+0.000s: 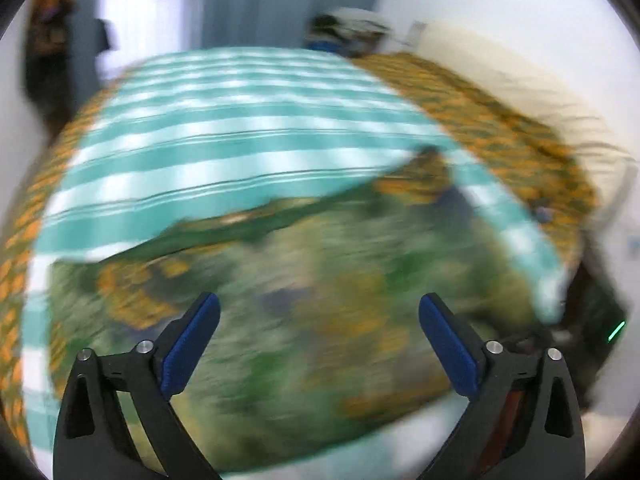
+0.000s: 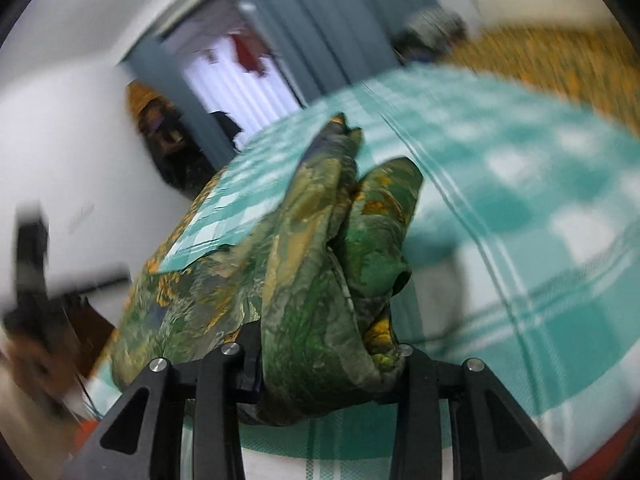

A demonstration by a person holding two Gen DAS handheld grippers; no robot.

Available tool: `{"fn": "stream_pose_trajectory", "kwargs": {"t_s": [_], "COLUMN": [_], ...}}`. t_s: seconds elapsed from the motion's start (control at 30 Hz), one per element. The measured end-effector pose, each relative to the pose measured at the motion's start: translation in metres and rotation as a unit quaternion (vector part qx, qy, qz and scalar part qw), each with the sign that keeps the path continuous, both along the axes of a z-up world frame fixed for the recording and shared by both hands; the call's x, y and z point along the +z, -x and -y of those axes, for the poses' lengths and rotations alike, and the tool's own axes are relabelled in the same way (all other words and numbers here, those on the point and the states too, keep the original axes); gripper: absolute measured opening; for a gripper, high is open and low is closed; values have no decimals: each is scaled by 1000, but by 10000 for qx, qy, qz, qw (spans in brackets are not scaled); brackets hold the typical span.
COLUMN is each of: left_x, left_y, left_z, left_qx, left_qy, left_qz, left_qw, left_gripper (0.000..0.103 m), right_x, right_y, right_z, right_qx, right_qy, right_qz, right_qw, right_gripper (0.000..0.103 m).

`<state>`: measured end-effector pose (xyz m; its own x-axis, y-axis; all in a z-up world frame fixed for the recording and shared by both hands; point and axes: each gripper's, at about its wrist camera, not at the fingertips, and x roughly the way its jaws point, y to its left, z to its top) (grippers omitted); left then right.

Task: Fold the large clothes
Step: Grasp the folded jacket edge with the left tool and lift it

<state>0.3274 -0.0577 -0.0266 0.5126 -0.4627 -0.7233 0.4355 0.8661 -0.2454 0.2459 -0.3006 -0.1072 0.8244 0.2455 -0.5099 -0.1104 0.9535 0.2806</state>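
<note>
A large green cloth with orange and yellow print point(image 1: 320, 248) lies spread on a teal-and-white checked sheet point(image 1: 224, 128) on a bed. My left gripper point(image 1: 320, 304) hovers over the cloth, its blue pads point(image 1: 192, 344) wide apart and nothing between them; this view is smeared by motion. In the right wrist view a thick bunch of the same cloth point(image 2: 320, 260) rises from between the fingers of my right gripper point(image 2: 328, 360), which is shut on it. The bunch hides the fingertips, and the rest of the cloth trails down to the left onto the checked sheet point(image 2: 520, 184).
An orange patterned bedspread point(image 1: 500, 120) lies under the sheet, with a cream pillow point(image 1: 520, 80) at the far right. Grey-blue curtains point(image 2: 320, 20) and a doorway stand behind the bed. A dark blurred shape point(image 2: 32, 272) sits at the left edge. A dark device with a green light point(image 1: 600, 328) is right of the bed.
</note>
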Motion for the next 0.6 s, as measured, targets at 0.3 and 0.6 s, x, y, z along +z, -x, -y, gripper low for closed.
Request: {"fn": "stream_pose_trajectory", "kwargs": {"t_s": [0.3, 0.6], "left_x": [6, -19], "left_y": [-22, -9], "left_z": [88, 57], "left_qx": [-676, -467], "left_qy": [-975, -1305], "left_qz": [-602, -613], "left_qw": [9911, 9885], "left_gripper": [100, 31], "right_x": [31, 25], "right_y": [45, 50], "right_z": [-107, -138], "right_qx": [965, 1410], "right_qy": [2460, 2759], "right_qz": [1205, 1287], "right_qw": [9569, 9420], "right_gripper": [36, 39]}}
